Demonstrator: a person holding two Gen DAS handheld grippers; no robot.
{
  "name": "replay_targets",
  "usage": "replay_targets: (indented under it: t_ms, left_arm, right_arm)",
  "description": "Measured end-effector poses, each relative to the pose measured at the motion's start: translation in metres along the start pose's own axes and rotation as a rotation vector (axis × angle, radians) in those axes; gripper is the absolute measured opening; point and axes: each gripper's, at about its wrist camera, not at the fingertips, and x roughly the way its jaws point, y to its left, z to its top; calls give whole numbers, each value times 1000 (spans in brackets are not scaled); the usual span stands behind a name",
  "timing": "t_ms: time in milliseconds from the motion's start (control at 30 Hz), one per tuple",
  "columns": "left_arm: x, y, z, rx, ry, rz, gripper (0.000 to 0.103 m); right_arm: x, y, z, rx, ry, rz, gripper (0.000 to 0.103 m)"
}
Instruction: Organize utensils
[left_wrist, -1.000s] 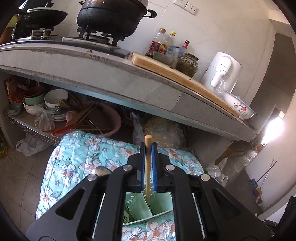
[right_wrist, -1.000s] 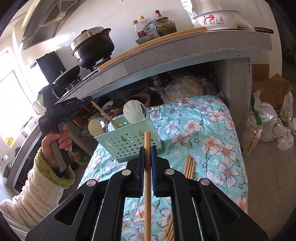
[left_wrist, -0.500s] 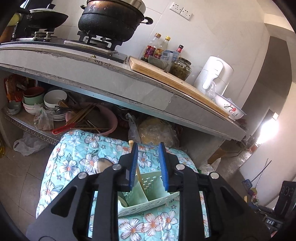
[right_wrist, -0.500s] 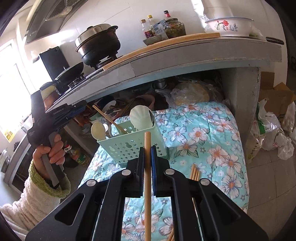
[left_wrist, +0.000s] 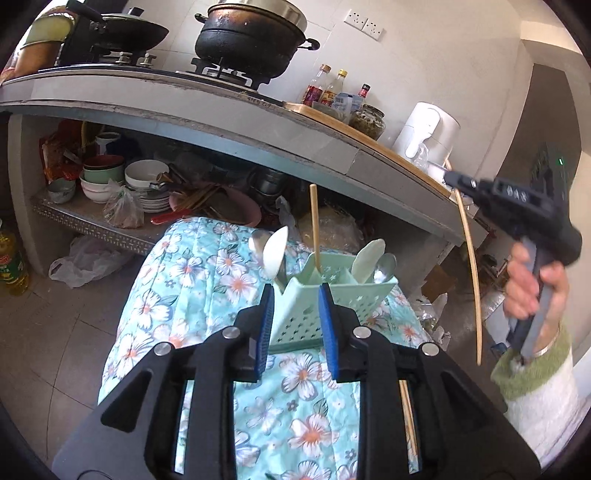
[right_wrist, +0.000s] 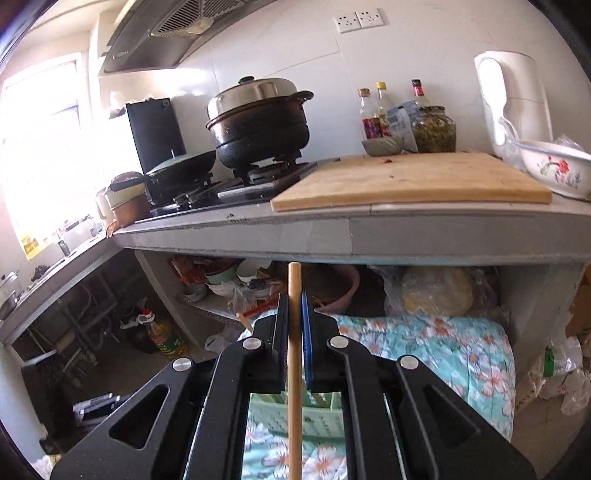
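1. Left wrist view: the left gripper (left_wrist: 295, 325), jaws just opened, stands empty before the mint-green perforated plastic utensil caddy (left_wrist: 332, 299) on the floral quilted cloth (left_wrist: 192, 291). One slim wooden chopstick (left_wrist: 314, 225) stands upright inside the caddy.
2. Right wrist view: the right gripper (right_wrist: 294, 332) is clamped on another light, stiff, smooth chopstick (right_wrist: 294, 369); a mid-shaft grip probably limits swivel.

Left tongs (left_wrist: 296, 326) parted, right tongs (right_wrist: 294, 341) clamped
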Motion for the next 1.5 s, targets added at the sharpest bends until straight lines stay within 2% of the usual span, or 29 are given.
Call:
replay_targets:
  t_ms: [167, 400, 633, 867, 1100, 1267, 1367, 1433, 1500]
  left_arm:
    - [-23, 26, -37, -38, 20, 60, 23]
    - [-45, 61, -56, -118, 24, 150, 23]
    - [-63, 84, -59, -161, 1, 218, 23]
    - [-60, 89, -57, -164, 12, 230, 23]
    - [-53, 87, -58, -164, 26, 221, 23]
    - [-51, 85, -59, -164, 29, 214, 23]
    - [-50, 84, -59, -163, 35, 203, 23]
    - [-48, 82, -58, -160, 37, 195, 23]
    - [-47, 80, -59, -157, 41, 183, 23]
  right_arm:
    - [39, 18, 31, -39, -82, 13, 7]
    - [99, 25, 53, -45, -112, -1, 7]
    - [153, 22, 47, -82, -86, -72, 7]
    - [189, 14, 22, -124, -7, -130, 7]
    - [195, 4, 4, -161, 43, -156, 7]
    - [186, -3, -5, -133, 75, -134, 7]
    - [172, -5, -9, -120, 85, -119, 11]
    - [159, -9, -12, -106, 78, -121, 21]
    - [144, -15, -14, -79, 73, -109, 22]
